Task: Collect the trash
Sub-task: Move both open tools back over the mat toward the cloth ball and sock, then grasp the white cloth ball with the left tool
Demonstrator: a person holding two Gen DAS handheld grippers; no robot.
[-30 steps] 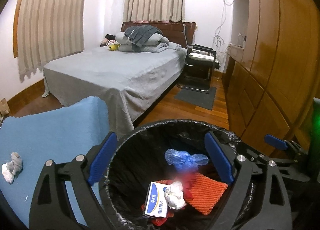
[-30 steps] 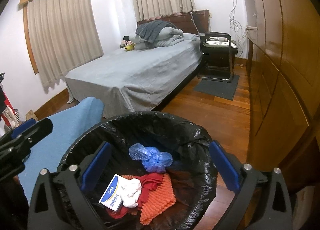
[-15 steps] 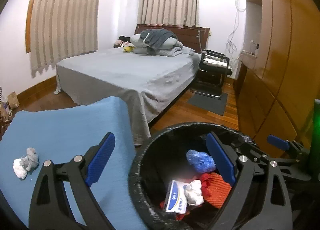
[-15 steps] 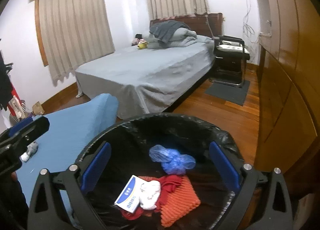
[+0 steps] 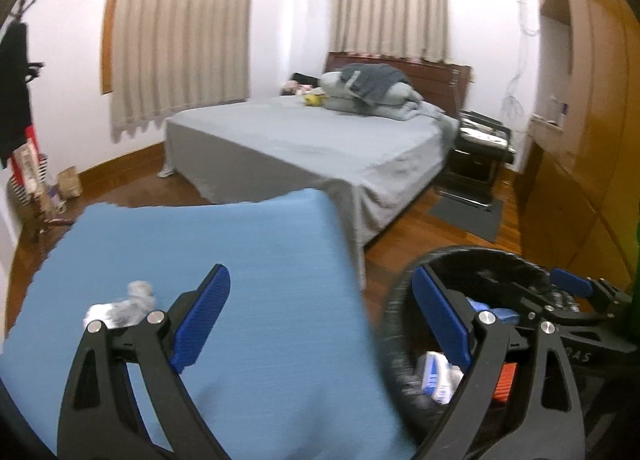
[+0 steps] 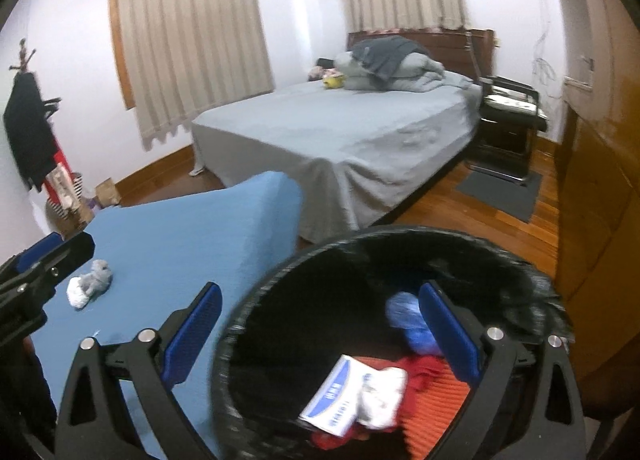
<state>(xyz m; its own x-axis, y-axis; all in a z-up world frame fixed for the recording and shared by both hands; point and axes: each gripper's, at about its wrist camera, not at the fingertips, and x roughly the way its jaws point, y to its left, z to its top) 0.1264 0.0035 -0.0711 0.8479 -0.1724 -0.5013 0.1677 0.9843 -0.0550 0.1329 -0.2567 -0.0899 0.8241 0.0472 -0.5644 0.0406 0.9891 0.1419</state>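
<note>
A black-lined trash bin stands on the floor at the right, holding a blue bag, a white-and-blue box, a white wad and red and orange cloth. A crumpled grey-white wad lies on the blue-covered table. My left gripper is open and empty above the table's right edge, the wad just left of its left finger. Over the bin's left rim, my right gripper is also open and holds nothing. The other gripper shows at the left edge of the right wrist view.
A grey bed with piled bedding fills the room's middle. Wooden wardrobes line the right wall. A black chair and a dark mat sit beside the bed. Clothes and bags stand at the far left.
Both grippers have swung left from over the bin toward the blue table. The wad on the table now sits closer to the left gripper. Both stay open.
</note>
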